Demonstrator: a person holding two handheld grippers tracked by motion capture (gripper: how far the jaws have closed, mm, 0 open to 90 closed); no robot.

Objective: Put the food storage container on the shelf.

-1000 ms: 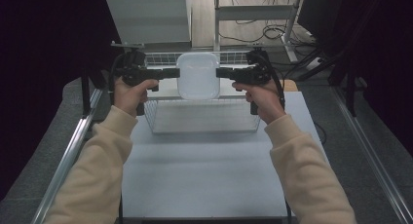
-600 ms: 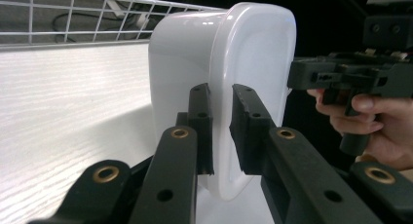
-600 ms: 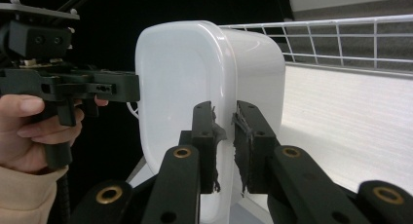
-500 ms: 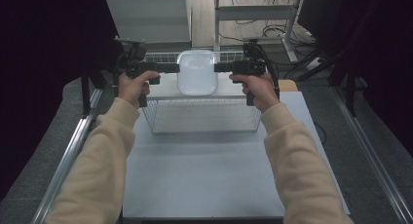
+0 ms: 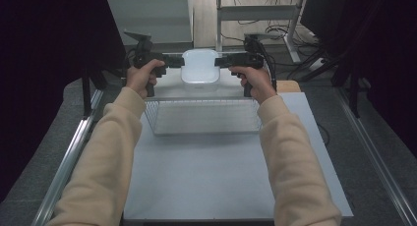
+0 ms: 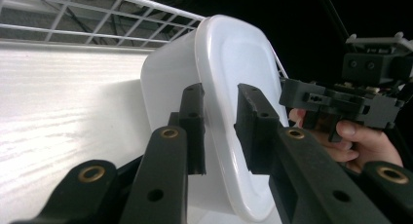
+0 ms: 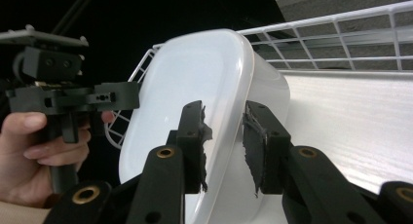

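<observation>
A white plastic container [image 5: 200, 71] with a rounded lid stands on the table just beyond a wire basket [image 5: 204, 117]. My left gripper [image 5: 183, 62] is at its left end and my right gripper [image 5: 216, 62] at its right end, both held level and pointing inward. In the left gripper view the lid's rim [image 6: 229, 112] runs between the jaws of the left gripper [image 6: 221, 126], with small gaps at the pads. The right gripper [image 7: 224, 136] straddles the opposite rim [image 7: 234, 112] the same way. Both pairs of jaws have just been opening.
The white tabletop [image 5: 206, 182] stretches from the basket toward the person. Metal rails [image 5: 74, 152] run along both table sides. Desk legs and cables [image 5: 275, 29] lie on the floor behind. Dark curtains close in left and right.
Both hands have carried the container away from the person, from above the basket to just past its far rim, and slightly lower.
</observation>
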